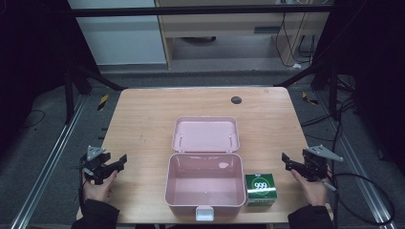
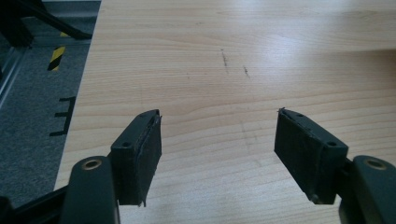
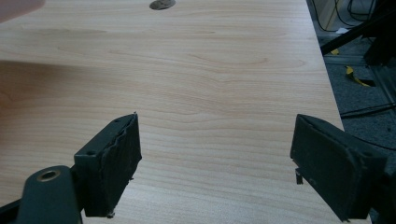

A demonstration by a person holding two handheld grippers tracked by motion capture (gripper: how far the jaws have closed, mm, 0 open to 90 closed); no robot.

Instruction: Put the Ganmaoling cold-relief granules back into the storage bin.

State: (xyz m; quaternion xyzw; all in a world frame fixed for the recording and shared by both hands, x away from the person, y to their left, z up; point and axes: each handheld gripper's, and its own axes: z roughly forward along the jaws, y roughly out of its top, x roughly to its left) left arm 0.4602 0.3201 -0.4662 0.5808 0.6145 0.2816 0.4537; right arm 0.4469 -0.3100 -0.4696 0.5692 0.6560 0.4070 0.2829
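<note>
On the bench (image 1: 143, 119): a pink case (image 1: 204, 183) is sitting open near the front edge, midway between the two hands, its lid (image 1: 205, 134) lying flat behind the tray.
Pink case: the tray is showing a bare inside, and a pale latch tab is sticking out at the front wall.
Green box (image 1: 261, 189): it is standing just beside the right wall of the case, close enough that it seems to be touching (the print on top is reading "999").
Left gripper (image 1: 114, 164): a hand is holding it over the left front part of the bench, well apart from the case; its jaws are pointing toward the middle.
Left jaws (image 2: 217, 149): they are standing wide apart with bare wood between them, gripping nothing.
Right gripper (image 1: 287, 161): a hand is holding it at the right edge of the bench, near the green box but not touching it.
Right jaws (image 3: 215, 163): they are gaping wide in the right gripper view, with plain wood grain between the pads and nothing held.
Far side: a dark round grommet (image 1: 236, 99) is sitting in the benchtop behind the lid.
</note>
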